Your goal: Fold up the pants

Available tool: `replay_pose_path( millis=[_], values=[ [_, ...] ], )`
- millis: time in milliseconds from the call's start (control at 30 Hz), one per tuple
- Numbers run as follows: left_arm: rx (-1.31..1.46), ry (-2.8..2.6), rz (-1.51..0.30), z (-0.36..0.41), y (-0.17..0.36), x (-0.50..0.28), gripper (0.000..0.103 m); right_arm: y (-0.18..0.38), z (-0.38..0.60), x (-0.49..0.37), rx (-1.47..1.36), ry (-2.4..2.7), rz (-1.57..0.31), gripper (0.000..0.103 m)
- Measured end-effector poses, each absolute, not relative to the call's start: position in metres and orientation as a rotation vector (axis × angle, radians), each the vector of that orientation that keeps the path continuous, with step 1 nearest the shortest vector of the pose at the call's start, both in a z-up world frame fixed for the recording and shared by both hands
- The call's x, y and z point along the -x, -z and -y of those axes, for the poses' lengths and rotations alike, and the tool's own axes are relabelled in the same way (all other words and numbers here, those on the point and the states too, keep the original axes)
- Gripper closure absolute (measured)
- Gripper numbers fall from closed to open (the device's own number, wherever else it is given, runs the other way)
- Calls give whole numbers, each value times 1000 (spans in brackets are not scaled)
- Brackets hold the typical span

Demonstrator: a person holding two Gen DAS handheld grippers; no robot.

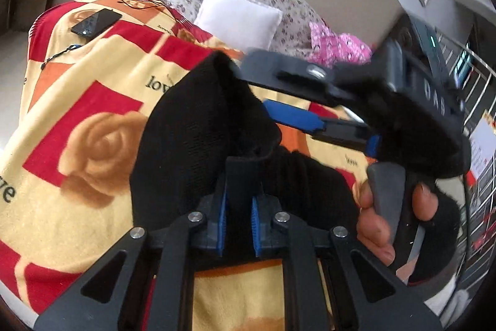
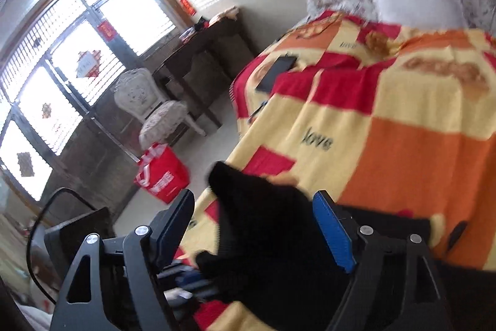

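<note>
The black knitted pants (image 1: 192, 145) hang bunched above a red, yellow and orange rose blanket (image 1: 93, 101) on a bed. My left gripper (image 1: 238, 222) is shut on a fold of the black pants. My right gripper (image 1: 272, 92) shows in the left wrist view at the upper right, its jaws apart, with black cloth draped over its body and a hand on its handle (image 1: 384, 203). In the right wrist view my right gripper (image 2: 257, 225) is open, with the black pants (image 2: 266, 225) lying between its spread fingers; whether they touch the pads is unclear.
A black phone (image 1: 96, 22) and a thin cable lie on the blanket's far left. A white pillow (image 1: 238, 17) leans on floral bedding, with pink cloth (image 1: 338, 47) beside it. Off the bed stand a red bag (image 2: 161, 176), a white chair (image 2: 148, 101) and a dark desk (image 2: 201, 51).
</note>
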State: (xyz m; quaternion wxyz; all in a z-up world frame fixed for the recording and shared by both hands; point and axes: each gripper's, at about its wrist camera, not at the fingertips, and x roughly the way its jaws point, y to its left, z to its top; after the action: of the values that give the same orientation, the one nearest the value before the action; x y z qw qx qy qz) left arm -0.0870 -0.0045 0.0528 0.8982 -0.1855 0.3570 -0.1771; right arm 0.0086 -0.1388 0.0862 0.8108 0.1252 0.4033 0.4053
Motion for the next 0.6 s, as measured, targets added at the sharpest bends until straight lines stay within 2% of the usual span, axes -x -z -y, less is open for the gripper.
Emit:
replay_pose_path(
  millis=[67, 133, 167, 200, 333, 400, 600],
  values=[
    [352, 370, -746, 11, -50, 90, 93, -78, 126, -8, -230, -860, -882, 22],
    [324, 366, -745, 14, -49, 98, 92, -64, 114, -9, -184, -831, -919, 35],
    [311, 365, -746, 15, -50, 103, 91, -54, 110, -10, -182, -828, -943, 69],
    [291, 366, -755, 16, -51, 107, 89, -45, 109, -10, -190, -841, -963, 91],
    [247, 450, -761, 15, -66, 124, 79, -48, 137, -4, -210, -827, -908, 92],
    [206, 428, -734, 13, -77, 127, 59, -64, 166, 2, -203, -794, -856, 92],
    [157, 416, -692, 25, -88, 115, 49, -94, 258, 28, -157, -614, -800, 92]
  ],
)
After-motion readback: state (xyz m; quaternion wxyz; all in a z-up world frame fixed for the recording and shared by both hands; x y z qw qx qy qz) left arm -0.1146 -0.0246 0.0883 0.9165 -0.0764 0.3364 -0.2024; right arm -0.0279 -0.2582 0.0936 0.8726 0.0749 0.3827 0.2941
